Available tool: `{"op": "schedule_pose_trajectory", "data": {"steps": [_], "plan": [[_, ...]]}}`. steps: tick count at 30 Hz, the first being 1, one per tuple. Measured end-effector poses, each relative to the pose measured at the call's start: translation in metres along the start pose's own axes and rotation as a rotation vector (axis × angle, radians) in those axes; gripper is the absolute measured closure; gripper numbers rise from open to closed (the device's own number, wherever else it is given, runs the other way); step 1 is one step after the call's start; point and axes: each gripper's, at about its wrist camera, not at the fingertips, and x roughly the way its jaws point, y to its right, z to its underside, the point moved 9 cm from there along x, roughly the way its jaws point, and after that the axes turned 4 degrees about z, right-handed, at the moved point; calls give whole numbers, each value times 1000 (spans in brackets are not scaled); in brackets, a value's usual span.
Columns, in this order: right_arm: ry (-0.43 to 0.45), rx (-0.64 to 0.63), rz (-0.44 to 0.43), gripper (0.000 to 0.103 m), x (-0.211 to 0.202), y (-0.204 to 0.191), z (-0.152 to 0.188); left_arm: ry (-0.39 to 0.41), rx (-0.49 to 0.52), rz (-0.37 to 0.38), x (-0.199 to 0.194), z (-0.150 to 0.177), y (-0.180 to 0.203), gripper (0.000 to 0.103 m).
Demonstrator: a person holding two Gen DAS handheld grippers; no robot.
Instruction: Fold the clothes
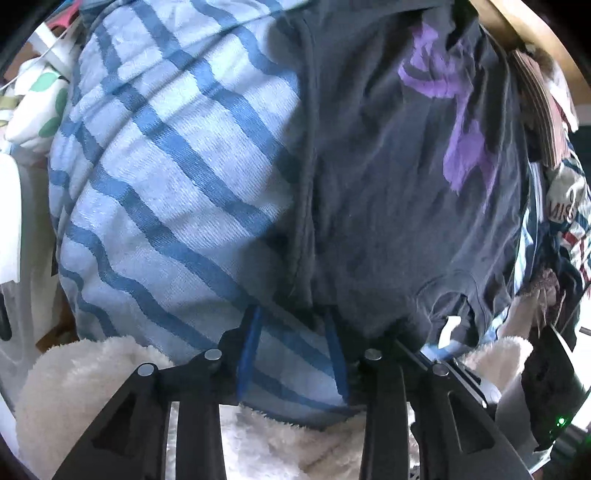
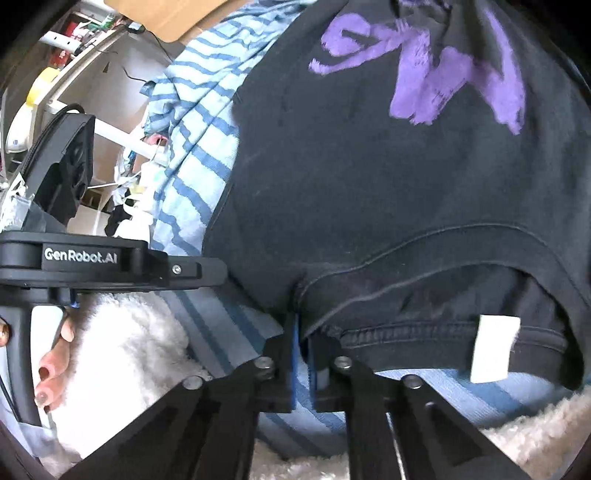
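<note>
A dark T-shirt (image 1: pixel 388 184) with a purple print lies spread over a blue-striped cloth (image 1: pixel 166 184). My left gripper (image 1: pixel 291 314) is open at the shirt's side edge, its blue pads (image 1: pixel 251 350) apart with striped cloth showing between them. In the right wrist view the same T-shirt (image 2: pixel 351 184) fills the frame, neck opening and white label (image 2: pixel 495 347) nearest. My right gripper (image 2: pixel 303 325) is shut on the shirt's fabric at the shoulder seam by the collar. The left gripper's black body (image 2: pixel 110 266) reaches the shirt's edge from the left, held by a hand (image 2: pixel 51 365).
A white fleecy blanket (image 2: pixel 129 350) lies under the striped cloth (image 2: pixel 199 155) along the near edge. Patterned clothes (image 1: pixel 565 221) pile up at the right. White shelves with clutter (image 2: pixel 85 66) and a cardboard sheet (image 2: pixel 173 14) stand beyond on the left.
</note>
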Motion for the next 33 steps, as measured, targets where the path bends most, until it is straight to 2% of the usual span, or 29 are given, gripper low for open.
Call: {"op": "schedule_pose_trajectory", "data": {"steps": [3, 9, 11, 13, 18, 21, 23, 26, 31, 33], "plan": [[17, 65, -28, 98, -7, 8, -2, 9, -19, -9, 2, -7, -3, 67], [17, 175, -38, 98, -5, 30, -9, 24, -33, 32, 6, -14, -4, 68], [18, 195, -54, 98, -4, 31, -9, 21, -1, 26, 7, -13, -2, 89], [13, 193, -70, 99, 0, 24, -9, 17, 40, -15, 5, -12, 0, 92], [-15, 184, -119, 99, 1, 10, 3, 13, 92, -89, -3, -16, -2, 93], [-38, 188, -144, 99, 7, 0, 10, -3, 174, -165, -5, -12, -2, 93], [-51, 170, -122, 99, 13, -2, 16, -26, 206, -217, 2, -11, -3, 93], [-72, 163, -89, 99, 24, -1, 19, -38, 200, -230, 5, -13, -8, 94], [-66, 185, -65, 99, 23, 6, 16, -59, 190, -253, 11, -16, -17, 94], [-67, 176, -29, 99, 19, 8, 15, -67, 186, -262, 14, -18, -21, 94]]}}
